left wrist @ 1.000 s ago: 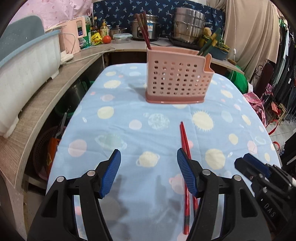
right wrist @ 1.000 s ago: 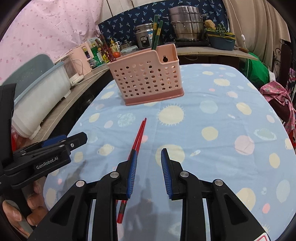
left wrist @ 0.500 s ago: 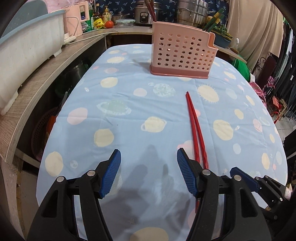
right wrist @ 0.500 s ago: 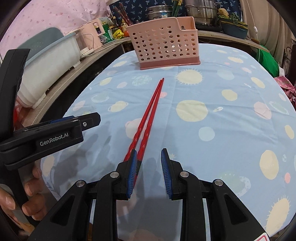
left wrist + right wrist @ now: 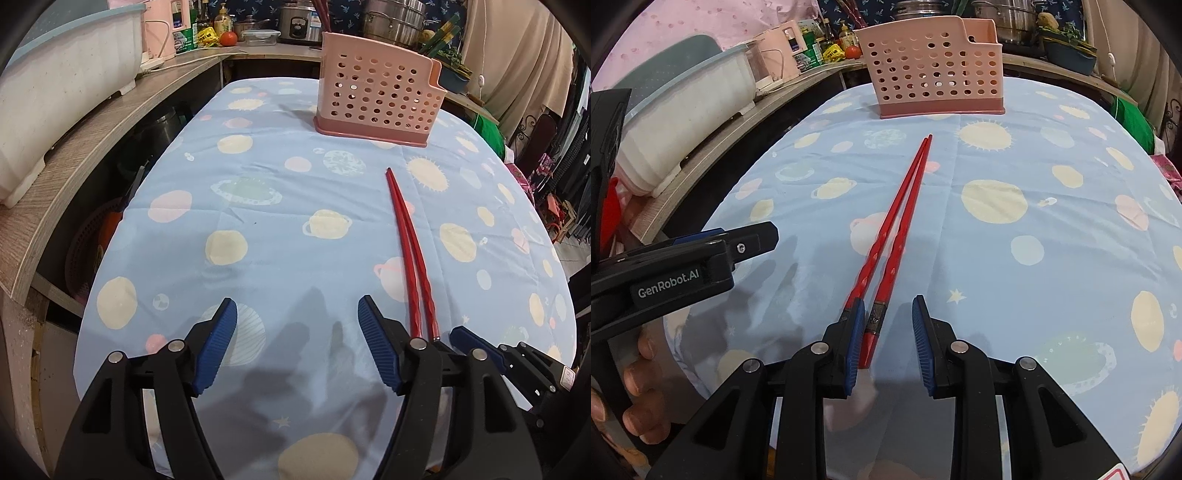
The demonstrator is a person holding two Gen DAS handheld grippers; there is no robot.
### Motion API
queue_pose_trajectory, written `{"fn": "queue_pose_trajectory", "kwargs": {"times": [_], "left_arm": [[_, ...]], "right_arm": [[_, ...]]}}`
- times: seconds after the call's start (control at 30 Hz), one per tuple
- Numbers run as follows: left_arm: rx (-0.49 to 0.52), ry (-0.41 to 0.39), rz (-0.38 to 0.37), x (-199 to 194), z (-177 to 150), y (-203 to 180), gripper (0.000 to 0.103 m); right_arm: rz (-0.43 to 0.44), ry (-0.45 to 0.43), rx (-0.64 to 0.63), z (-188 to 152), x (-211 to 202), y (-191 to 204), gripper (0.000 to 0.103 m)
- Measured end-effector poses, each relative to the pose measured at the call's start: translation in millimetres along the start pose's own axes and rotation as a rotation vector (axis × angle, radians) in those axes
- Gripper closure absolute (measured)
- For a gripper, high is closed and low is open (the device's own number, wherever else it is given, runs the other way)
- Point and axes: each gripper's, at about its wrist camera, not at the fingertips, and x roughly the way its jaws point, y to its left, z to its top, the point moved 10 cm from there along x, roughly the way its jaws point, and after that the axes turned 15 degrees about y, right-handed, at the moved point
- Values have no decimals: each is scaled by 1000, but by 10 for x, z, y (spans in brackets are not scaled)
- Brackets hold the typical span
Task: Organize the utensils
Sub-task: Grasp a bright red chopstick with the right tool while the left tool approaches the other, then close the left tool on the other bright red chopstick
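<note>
One pair of red chopsticks lies flat on my blue planet-print tablecloth, tips together and pointing toward the pink perforated utensil holder, which stands upright near the far end of the table, well apart from the pair. Dark sticks already rise out of the holder's back in the left view, and green ones show behind its right corner, though I cannot tell whether those stand in it. So I judge part of the sorting is done, and this pair is what remains.

My right gripper sits low at the thick handle ends, fingers apart. One chopstick end lies between them beside the left pad; the other runs under or just outside that pad, so I have nothing clamped yet. I judge that I must shift a little to the left to gather both ends.

My left gripper hovers over bare cloth just left of the pair, fingers wide apart and holding nothing.

Along the left runs a wooden counter with a white tub, bottles and a tomato; steel pots stand behind the holder. Between chopsticks and holder I see only cloth.
</note>
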Motion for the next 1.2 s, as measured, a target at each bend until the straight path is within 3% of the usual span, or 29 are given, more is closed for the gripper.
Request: {"fn": "queue_pose_trajectory", "kwargs": {"times": [0.3, 0.73, 1.0, 1.2], "left_arm": [[22, -1, -9, -6, -29, -86, 34], [118, 10, -48, -9, -176, -491, 29], [164, 59, -73, 146, -303, -702, 29], [169, 93, -65, 247, -355, -715, 40]], "right_arm": [[-24, -20, 29, 5, -8, -153, 97], [-16, -53, 160, -48, -121, -567, 96], [-12, -57, 170, -102, -144, -598, 96], [-12, -57, 169, -112, -145, -599, 96]]}}
